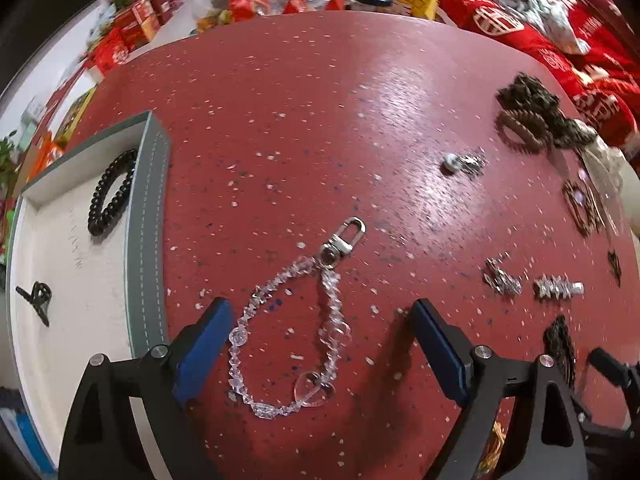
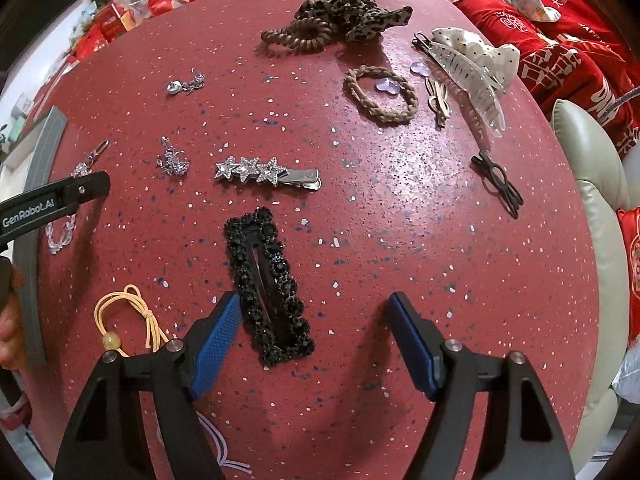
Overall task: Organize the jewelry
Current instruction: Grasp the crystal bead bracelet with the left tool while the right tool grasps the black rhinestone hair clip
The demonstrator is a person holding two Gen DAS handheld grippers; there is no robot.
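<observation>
My left gripper (image 1: 320, 320) wide open, holding nothing, crystal chain (image 1: 294, 332) lying between its fingers at lower centre, tray (image 1: 154, 216) at left holding black bracelet (image 1: 110, 192), my right gripper (image 2: 314, 312) wide open, empty, black clip (image 2: 268, 288) lower centre beside its left finger.

Tray (image 1: 152, 216): 1, holding bead bracelet (image 1: 110, 192) 1, black clip (image 1: 38, 300) 1.
Table (image 2: 360, 220): hair ties 4, hair clips 6, crystal chain (image 1: 288, 332) 1, small silver charms 2.

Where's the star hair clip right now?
Right wrist view: the star hair clip lies on the red table, just beyond the black beaded clip, right of a small silver charm.
</observation>
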